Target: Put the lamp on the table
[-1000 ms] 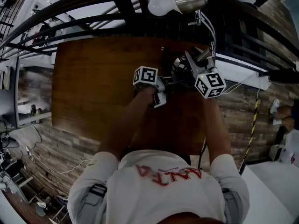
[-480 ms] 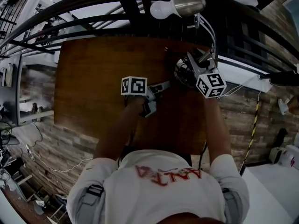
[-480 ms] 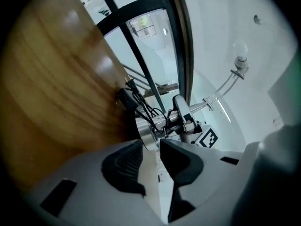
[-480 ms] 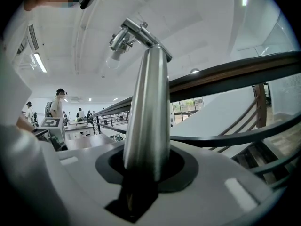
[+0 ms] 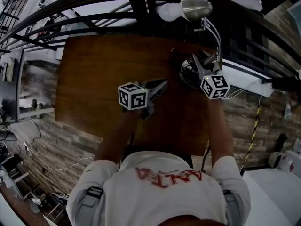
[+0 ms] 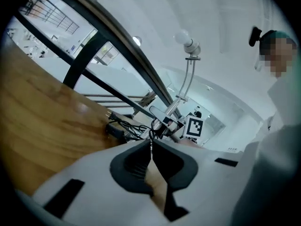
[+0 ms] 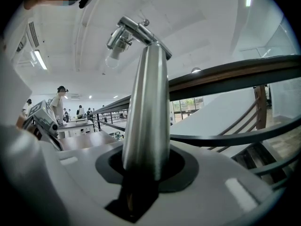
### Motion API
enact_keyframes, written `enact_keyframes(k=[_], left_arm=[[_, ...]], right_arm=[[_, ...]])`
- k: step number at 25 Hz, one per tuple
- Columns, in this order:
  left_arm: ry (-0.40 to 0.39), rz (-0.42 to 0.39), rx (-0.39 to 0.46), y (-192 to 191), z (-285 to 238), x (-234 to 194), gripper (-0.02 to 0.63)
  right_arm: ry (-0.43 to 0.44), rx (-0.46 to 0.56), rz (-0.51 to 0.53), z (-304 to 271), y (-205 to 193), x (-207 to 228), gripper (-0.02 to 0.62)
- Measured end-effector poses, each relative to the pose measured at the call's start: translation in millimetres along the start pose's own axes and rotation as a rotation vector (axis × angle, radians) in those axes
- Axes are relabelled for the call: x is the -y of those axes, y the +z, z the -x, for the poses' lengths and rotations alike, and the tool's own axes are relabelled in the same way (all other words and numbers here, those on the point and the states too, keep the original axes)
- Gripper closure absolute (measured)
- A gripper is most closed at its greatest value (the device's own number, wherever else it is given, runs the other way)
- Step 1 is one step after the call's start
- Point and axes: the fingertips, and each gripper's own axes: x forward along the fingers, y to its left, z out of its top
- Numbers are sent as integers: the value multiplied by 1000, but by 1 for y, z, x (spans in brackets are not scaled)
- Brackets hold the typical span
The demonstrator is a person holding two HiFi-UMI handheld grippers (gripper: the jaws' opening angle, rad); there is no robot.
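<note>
The lamp has a silver shade and a white bulb on a thin bent metal stem, and its dark round base rests at the far right corner of the wooden table. My right gripper is shut on the lamp's stem, which rises between the pads. My left gripper hovers over the table's middle, left of the base and apart from it. Its jaws are closing with nothing between them, and the pads meet. From the left gripper view the lamp stands ahead.
A dark curved railing runs just beyond the table's far edge. The lamp's black cable and plug lie on the table by the base. A brick wall drops away at the right; the floor lies far below on the left.
My left gripper has drawn back from the lamp's base toward the left and its jaws have come together. The right gripper has kept its hold on the stem.
</note>
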Motion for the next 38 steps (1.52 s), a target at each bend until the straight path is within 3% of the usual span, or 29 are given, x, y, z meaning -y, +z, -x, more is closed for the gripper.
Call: enact_keyframes(k=[4, 10, 16, 22, 26, 38], left_arm=[[10, -6, 69, 12, 13, 2, 588], [51, 45, 25, 5, 27, -6, 588], [69, 67, 40, 1, 45, -11, 588], [99, -60, 86, 14, 67, -5, 588], [81, -83, 113, 20, 78, 1, 588], [63, -156, 124, 35, 123, 31, 588]], right_arm=[[-1, -22, 19, 0, -2, -4, 474], [11, -50, 56, 0, -11, -17, 469], [1, -65, 85, -2, -15, -24, 469], [-19, -70, 87, -4, -22, -30, 460], [-96, -94, 125, -4, -24, -26, 460], [-235, -99, -33, 63, -28, -48, 391]])
